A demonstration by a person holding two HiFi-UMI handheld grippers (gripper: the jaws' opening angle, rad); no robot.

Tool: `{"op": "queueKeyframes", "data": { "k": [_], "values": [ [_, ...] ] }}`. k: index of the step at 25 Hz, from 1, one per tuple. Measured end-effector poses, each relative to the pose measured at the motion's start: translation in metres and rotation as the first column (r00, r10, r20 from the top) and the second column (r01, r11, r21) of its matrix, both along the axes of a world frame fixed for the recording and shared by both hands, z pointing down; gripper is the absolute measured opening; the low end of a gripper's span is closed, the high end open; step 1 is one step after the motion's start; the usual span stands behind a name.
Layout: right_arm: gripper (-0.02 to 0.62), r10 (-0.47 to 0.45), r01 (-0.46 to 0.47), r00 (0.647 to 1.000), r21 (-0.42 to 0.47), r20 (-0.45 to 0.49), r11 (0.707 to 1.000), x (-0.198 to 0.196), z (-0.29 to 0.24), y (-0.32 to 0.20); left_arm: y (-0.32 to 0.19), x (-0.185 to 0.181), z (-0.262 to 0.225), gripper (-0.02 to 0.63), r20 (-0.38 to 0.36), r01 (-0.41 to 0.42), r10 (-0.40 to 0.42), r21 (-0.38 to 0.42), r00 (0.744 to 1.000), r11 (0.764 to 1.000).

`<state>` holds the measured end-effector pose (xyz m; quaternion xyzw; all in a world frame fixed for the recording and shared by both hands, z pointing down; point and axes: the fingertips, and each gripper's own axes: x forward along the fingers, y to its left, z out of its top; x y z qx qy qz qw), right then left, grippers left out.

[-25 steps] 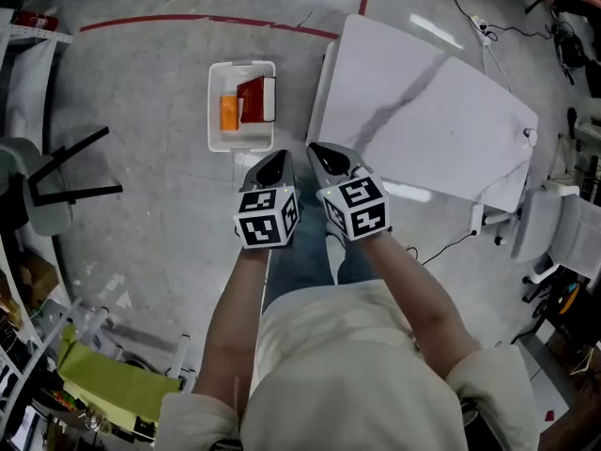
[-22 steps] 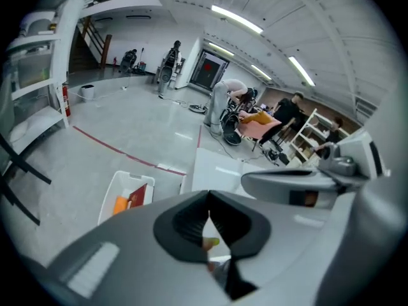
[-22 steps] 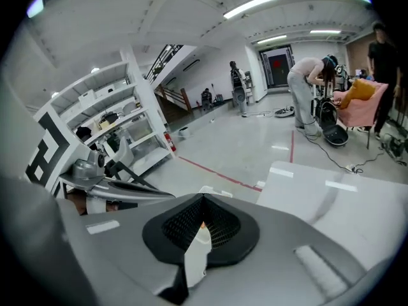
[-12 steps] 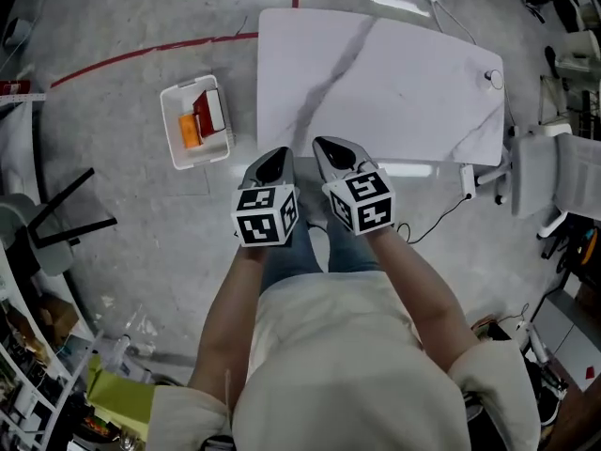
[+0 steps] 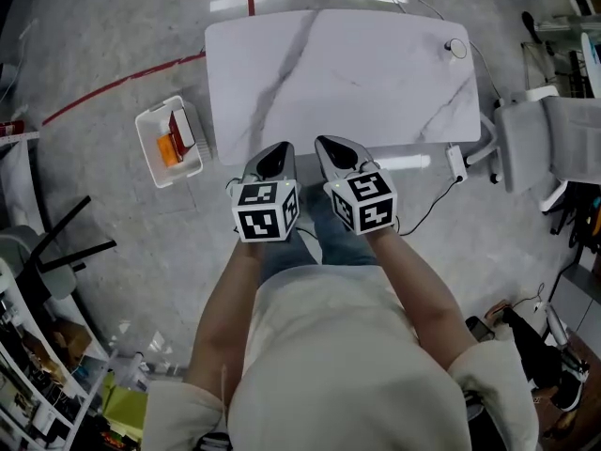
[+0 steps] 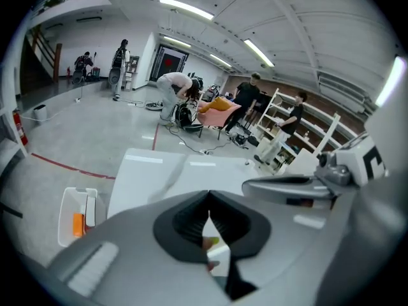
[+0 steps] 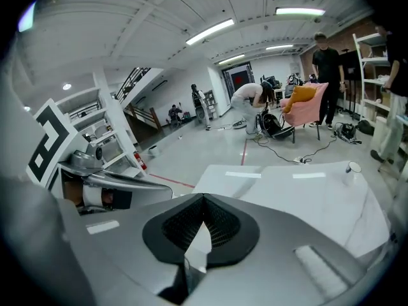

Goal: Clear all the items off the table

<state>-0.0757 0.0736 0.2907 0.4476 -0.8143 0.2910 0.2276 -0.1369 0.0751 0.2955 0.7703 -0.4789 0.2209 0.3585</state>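
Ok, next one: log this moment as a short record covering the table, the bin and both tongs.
table: white marble-patterned tabletop, no loose items visible; only a small round fitting at its far right corner
bin: white plastic bin on the floor left of the table, holding an orange item and a red-and-white item
left tongs: shut, nothing held, at the table's near edge
right tongs: shut, nothing held, close beside the left
task status: table looks cleared
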Motion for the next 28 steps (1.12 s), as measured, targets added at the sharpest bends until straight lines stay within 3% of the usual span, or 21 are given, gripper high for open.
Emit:
{"op": "queueKeyframes", "data": {
  "k": [16, 28],
  "values": [
    [-0.002, 0.155, -0.155, 0.988, 0.035, 0.003, 0.987, 0.169, -0.012, 0.005, -0.007, 0.166, -0.015, 0.009, -0.013, -0.135, 0.136, 0.034, 0.991, 0.99],
    [-0.002, 0.369, -0.368, 0.929, 0.026, -0.008, 0.929, 0.274, -0.015, 0.016, -0.014, 0.25, -0.02, 0.009, -0.016, -0.28, 0.281, 0.027, 0.96, 0.96]
  ]
}}
